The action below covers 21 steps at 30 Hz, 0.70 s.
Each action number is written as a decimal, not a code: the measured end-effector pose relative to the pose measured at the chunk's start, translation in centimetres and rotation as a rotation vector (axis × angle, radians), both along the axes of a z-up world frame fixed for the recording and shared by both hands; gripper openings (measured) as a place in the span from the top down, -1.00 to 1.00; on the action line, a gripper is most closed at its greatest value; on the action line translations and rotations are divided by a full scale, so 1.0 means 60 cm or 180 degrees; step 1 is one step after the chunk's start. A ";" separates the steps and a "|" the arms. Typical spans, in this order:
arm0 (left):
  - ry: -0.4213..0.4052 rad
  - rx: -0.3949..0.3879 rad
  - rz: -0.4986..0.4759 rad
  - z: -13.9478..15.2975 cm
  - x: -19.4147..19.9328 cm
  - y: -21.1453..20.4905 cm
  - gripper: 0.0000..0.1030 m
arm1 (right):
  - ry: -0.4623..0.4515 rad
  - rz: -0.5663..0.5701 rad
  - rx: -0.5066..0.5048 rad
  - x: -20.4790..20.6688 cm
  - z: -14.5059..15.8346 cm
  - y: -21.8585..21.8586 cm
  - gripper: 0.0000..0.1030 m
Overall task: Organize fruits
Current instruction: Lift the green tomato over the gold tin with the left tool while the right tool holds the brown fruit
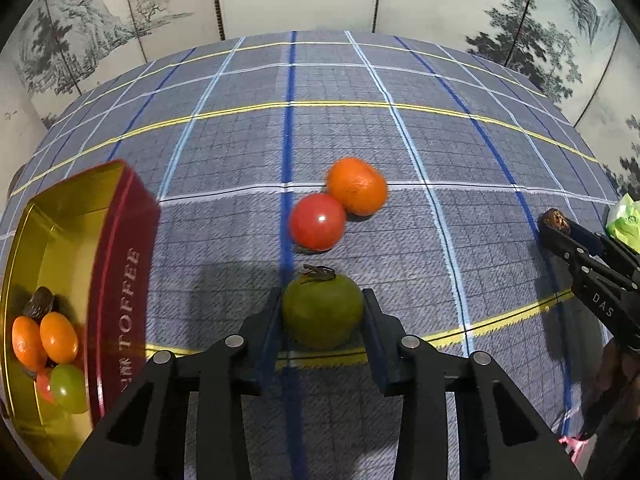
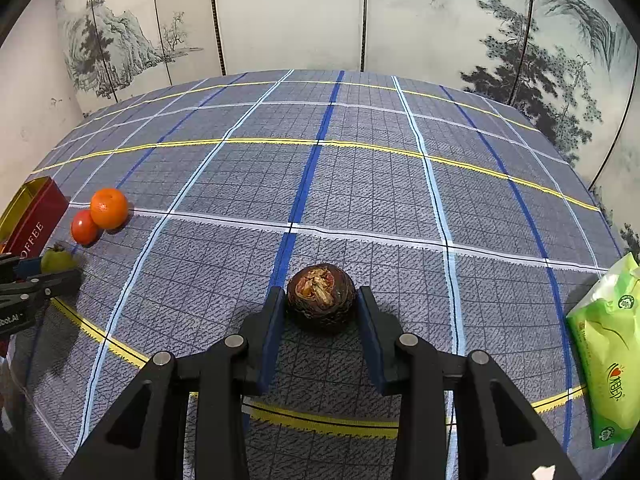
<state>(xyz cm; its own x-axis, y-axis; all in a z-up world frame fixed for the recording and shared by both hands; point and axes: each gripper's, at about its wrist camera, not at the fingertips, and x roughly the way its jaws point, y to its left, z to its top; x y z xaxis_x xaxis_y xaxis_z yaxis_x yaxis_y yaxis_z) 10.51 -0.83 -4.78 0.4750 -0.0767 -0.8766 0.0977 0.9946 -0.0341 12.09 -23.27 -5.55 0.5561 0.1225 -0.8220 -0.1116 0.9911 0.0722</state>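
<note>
My left gripper is shut on a green tomato with a dry brown stem, just above the plaid tablecloth. Beyond it lie a red tomato and an orange tangerine, touching each other. At the left stands a red and gold toffee tin that holds several small fruits. My right gripper is shut on a dark brown round fruit with a split top. In the left wrist view that gripper sits at the far right. The right wrist view shows the green tomato at its left edge.
A green tissue pack lies at the table's right edge. A painted folding screen stands behind the table. The tablecloth stretches bare toward the back.
</note>
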 end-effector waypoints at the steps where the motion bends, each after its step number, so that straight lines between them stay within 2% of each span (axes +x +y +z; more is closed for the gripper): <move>1: -0.0005 -0.0007 0.0018 0.003 -0.002 0.004 0.26 | 0.0000 0.0000 0.0000 0.000 0.000 0.000 0.32; 21: -0.0145 -0.0034 0.0254 0.082 -0.050 0.098 0.26 | -0.0001 -0.0001 -0.0003 0.000 -0.001 0.000 0.32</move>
